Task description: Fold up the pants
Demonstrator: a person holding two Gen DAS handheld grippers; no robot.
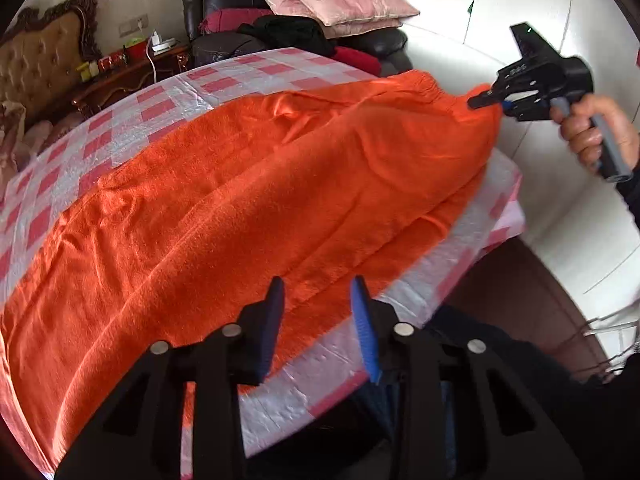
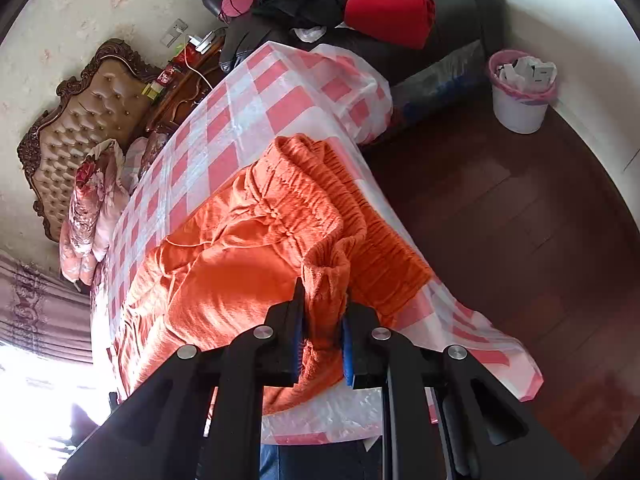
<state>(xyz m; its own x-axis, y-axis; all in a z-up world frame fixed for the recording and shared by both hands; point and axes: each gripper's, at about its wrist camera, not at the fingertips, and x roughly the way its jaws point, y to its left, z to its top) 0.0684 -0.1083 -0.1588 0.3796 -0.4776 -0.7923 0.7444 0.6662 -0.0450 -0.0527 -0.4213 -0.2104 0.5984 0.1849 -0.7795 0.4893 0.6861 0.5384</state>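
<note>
Orange pants [image 1: 248, 184] spread lengthwise on checkered table [image 1: 168, 92], legs together, no crosswise fold yet. Right gripper [image 2: 322, 332] pinches gathered waistband [image 2: 320, 208] at table's far end. Left gripper [image 1: 318, 320] hovers over pants' near edge, fingers spread, gripping nothing.

handheld grippers, pair, black
left gripper [image 1: 318, 292] and right gripper [image 2: 322, 300]: blue finger pads, silver pivot screws, grey handle, dark sleeve [image 1: 630, 188].
</note>
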